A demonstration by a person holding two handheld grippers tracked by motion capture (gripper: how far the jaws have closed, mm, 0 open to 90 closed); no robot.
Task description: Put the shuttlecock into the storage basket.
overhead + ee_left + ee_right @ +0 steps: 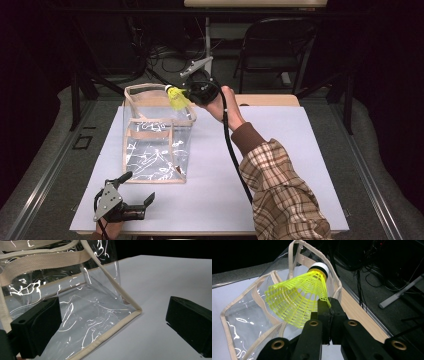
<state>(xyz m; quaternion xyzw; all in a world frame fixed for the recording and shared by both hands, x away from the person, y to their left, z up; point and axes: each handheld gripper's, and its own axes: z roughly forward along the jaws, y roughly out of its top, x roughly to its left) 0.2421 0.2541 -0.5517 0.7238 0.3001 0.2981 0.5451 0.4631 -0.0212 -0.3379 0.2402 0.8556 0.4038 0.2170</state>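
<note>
A clear plastic tote bag [155, 145] with beige trim and straps stands open on the white table [280, 150]. My right gripper [186, 95] is shut on the skirt edge of a yellow shuttlecock [176, 96], held over the bag's far right rim. In the right gripper view the shuttlecock [299, 298] points its white cork up and away, above the bag's open mouth [249, 315]. My left gripper [137, 187] rests open near the table's front left corner, its jaws apart beside the bag's lower corner [136, 311].
A folding chair [277, 45] and cables [160, 55] lie beyond the table's far edge. A wooden strip [270, 100] runs along the far side. The person's plaid sleeve [280, 190] crosses the right half of the table.
</note>
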